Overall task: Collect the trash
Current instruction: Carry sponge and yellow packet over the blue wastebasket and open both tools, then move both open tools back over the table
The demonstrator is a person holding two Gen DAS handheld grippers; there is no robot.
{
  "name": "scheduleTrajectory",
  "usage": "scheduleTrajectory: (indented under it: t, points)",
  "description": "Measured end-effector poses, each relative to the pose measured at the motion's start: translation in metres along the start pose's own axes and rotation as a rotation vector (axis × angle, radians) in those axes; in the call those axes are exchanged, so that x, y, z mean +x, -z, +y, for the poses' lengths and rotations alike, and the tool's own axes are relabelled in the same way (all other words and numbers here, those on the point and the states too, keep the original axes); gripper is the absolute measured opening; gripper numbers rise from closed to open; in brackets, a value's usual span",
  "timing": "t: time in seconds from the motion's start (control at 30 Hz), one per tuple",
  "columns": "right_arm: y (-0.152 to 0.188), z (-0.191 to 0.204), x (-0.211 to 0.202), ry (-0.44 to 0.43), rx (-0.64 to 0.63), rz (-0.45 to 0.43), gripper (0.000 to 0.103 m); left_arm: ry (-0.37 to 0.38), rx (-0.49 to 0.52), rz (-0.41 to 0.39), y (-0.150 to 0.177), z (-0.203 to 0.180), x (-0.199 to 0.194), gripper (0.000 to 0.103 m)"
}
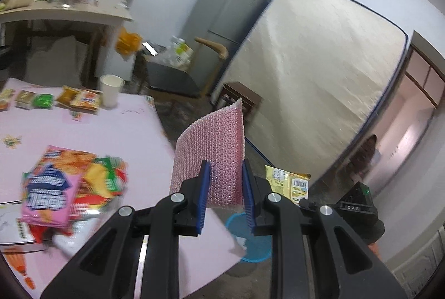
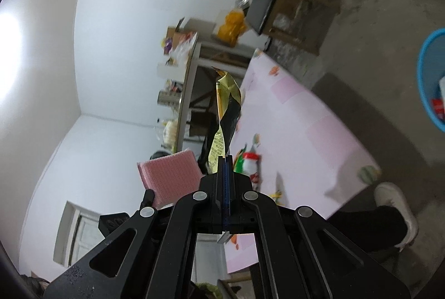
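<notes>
The pink, knobbly-textured sponge pad (image 1: 212, 157) stands upright between the blue pads of the left hand-held gripper (image 1: 226, 184), which pinches it by its lower edge, above and just past the corner of the pink-covered desk (image 1: 116, 137). In the right wrist view the same pink pad (image 2: 169, 176) shows at the lower left, just beside the right hand-held gripper (image 2: 225, 159).

The right hand-held gripper has its jaws pressed together on a crumpled yellow and black foil snack wrapper (image 2: 225, 115), which sticks out ahead of the fingertips in a twisted strip. In the left wrist view that wrapper (image 1: 292, 182) appears just to the right of the sponge pad, beside the dark body of the right hand-held gripper (image 1: 301, 203).

Below the sponge pad, on the grey floor just off the desk's corner, sits a round blue plastic waste basket (image 1: 251, 243) with some white and red litter inside; in the right wrist view it (image 2: 429, 81) lies at the far right edge.

On the desk, near its corner, lies a blurred heap of coloured snack packets (image 1: 72, 182) in pink, orange, green and red. Along the desk's far edge stands a white paper cup (image 1: 110, 90), with a row of small orange and green sachets (image 1: 55, 100) beside it.

Beyond the desk stand a cluttered beige side table (image 1: 69, 12), a grey refrigerator (image 1: 228, 17) and a pale mattress (image 1: 319, 81) leaning on the wall. A white shoe (image 2: 397, 212) and dark trouser leg show by the desk's near edge.
</notes>
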State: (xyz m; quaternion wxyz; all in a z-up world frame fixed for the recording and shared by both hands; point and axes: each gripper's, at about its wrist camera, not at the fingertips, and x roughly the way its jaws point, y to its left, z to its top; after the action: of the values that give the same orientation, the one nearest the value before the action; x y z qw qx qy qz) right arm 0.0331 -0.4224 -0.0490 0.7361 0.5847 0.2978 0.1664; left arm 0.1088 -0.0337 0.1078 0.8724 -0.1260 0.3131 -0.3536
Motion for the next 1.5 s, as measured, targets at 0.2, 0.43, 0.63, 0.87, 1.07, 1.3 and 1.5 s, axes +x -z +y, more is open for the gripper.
scheduleTrajectory:
  t: [0.2,0.43,0.63,0.87,1.07,1.3,1.5]
  points:
    - [-0.002,-0.036,-0.051,0.050,0.070,-0.115,0.000,0.091,0.022,0.119,0.010,-0.037,0.062,0.022]
    - [-0.001,-0.098,-0.094,0.149,0.180,-0.226,0.000,0.199,0.031,0.320,0.037,-0.085,0.155,0.022]
    - [-0.011,-0.164,-0.105,0.235,0.294,-0.259,0.000,0.199,0.061,0.523,0.086,-0.122,0.251,0.022]
    - [-0.023,-0.245,-0.101,0.307,0.436,-0.239,0.000,0.164,0.059,0.728,0.152,-0.151,0.361,0.023]
    - [-0.045,-0.309,-0.091,0.349,0.505,-0.237,0.030,0.125,0.080,0.772,0.192,-0.158,0.423,0.047]
    - [-0.031,-0.351,-0.094,0.490,0.581,-0.241,0.048,0.040,0.014,0.783,0.211,-0.137,0.422,0.065]
    - [-0.010,-0.313,-0.120,0.517,0.483,-0.283,0.053,0.044,0.052,0.701,0.188,-0.144,0.385,0.066]
